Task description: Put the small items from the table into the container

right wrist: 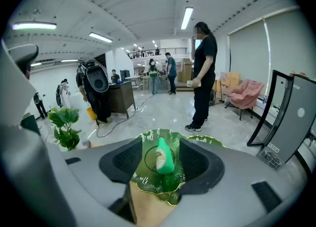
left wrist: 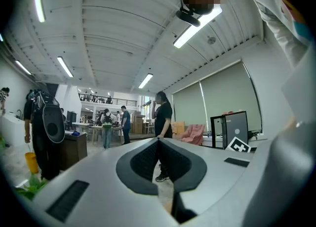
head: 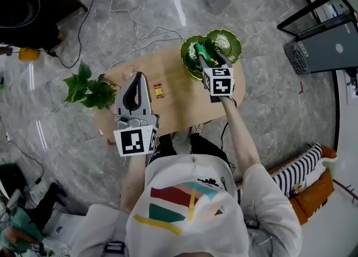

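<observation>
Head view, nearest first: left claw (head: 136,77) is held above the near edge of the wooden table (head: 179,108), jaws together, nothing in them. Just beyond lies a small red-and-yellow packet (head: 159,90). Farther on, right claw (right wrist: 161,147) has its jaws apart around a green bottle (right wrist: 163,158) lying in a green leaf-shaped dish (right wrist: 148,181), pads clear of it. A second dish (head: 226,43) sits just beside.
</observation>
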The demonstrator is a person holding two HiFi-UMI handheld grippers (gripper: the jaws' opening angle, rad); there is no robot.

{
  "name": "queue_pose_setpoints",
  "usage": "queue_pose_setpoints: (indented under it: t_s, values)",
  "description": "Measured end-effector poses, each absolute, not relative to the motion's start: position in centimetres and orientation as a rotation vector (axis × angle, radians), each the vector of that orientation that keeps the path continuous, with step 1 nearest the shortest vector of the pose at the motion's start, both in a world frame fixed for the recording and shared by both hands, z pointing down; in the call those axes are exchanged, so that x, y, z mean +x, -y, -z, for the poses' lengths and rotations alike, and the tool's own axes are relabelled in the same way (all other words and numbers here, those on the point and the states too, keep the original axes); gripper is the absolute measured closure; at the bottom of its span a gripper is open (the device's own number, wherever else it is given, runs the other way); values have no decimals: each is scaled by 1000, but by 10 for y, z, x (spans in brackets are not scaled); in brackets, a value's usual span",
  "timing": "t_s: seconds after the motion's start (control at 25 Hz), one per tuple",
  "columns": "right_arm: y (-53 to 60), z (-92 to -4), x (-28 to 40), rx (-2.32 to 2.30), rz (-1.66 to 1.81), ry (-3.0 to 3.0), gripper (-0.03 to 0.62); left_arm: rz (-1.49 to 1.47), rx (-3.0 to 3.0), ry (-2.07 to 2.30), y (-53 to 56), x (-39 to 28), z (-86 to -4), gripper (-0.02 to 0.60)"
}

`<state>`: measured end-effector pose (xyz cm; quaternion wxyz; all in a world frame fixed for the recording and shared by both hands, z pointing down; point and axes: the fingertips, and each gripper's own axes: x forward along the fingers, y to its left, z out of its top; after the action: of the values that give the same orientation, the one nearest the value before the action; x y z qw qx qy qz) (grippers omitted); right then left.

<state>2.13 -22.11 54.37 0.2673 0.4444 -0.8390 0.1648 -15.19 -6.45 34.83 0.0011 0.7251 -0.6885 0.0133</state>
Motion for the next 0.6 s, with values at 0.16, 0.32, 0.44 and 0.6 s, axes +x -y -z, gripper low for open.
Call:
queue_pose_setpoints:
  t_s: [0.16,0.32,0.44,0.6]
  values:
    - [202,-515,19,1191,-418,2331,375,-23,2277,2168,65,-152,-345,575]
    - [160,-474,22,1181,-339,2410,456,-5,2288,2165,66,-148,-342,575]
    - [132,-443,30,1269,-297,2457,580,6,2311,2159,66,-144,-337,575]
    - [107,-421,30,1275,-331,2528,580,26,2333,2163,66,-142,-330,575]
